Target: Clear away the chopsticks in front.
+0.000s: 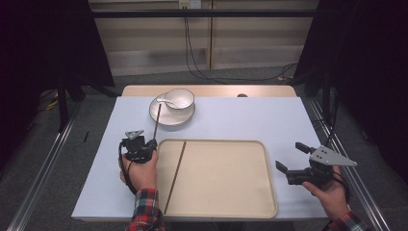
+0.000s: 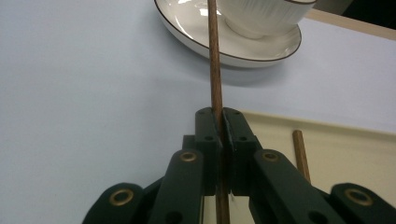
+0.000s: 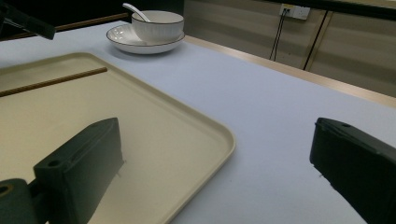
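1. The left gripper (image 1: 150, 144) is clamped tight on a wooden chopstick (image 1: 157, 120), jaws pinched right down on the thin shaft near its lower end.
2. From the grip, the stick runs straight ahead, away from the person, its far end over the rim of the white plate (image 1: 159, 118) just in front of the gripper.
3. In the left gripper view the chopstick (image 2: 215, 60) rises between the jaws and crosses the plate (image 2: 205, 44), with the bowl (image 2: 261, 14) sitting on that plate a little to the right.
4. A second chopstick (image 1: 176, 173) lies in the beige tray (image 1: 226, 209), just right of the gripping hand.
5. Handling, as I read it: light, stiff, smooth and round, so it may swivel in the jaws when held this near one end. A hold nearer the middle would likely steady it.
6. The bowl, plate and the spoon (image 1: 166, 100) in the bowl look like ceramic; the long free end swinging into them is the risk.
7. The right gripper (image 1: 290, 158) hangs off the tray's right edge, jaws spread wide with nothing between them.
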`<state>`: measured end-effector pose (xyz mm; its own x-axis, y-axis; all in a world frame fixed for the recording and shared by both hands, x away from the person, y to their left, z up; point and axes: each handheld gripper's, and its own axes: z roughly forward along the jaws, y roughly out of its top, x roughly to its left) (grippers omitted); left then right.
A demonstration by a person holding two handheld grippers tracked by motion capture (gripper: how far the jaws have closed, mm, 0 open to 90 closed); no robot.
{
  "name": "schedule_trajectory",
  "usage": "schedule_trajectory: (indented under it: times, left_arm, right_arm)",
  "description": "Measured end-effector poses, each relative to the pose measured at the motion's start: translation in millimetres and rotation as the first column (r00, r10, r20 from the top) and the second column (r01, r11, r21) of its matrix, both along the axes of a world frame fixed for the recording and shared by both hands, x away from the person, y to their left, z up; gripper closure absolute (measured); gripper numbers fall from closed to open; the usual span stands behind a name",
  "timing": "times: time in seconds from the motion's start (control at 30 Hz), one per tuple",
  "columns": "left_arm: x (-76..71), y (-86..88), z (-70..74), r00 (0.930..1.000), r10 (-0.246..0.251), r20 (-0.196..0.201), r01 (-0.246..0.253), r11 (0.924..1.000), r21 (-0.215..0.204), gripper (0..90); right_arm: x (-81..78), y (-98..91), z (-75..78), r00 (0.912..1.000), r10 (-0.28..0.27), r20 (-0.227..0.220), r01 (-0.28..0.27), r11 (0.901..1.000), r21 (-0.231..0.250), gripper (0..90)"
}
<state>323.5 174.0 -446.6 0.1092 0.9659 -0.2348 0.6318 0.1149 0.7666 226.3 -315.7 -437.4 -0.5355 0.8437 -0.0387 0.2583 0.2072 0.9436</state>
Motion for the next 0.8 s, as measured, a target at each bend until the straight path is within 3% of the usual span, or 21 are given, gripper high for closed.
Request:
schedule_trajectory:
  times: [0.37,0.8]
  left_arm:
    - [-21.0,6.0,5.6,0.9998,-0.015,0.011,0.015,0.9997,0.016,85.7]
    - [-40.2,-2.4,10.5,0.9965,-0.082,0.015,0.082,0.9965,0.019,85.7]
  right_arm:
    - [0.2,1.3,-0.4,1.0000,0.006,-0.004,-0.006,1.0000,-0.004,2.0]
    - [0.2,1.3,-0.2,0.9999,0.012,-0.004,-0.012,0.9999,-0.006,2.0]
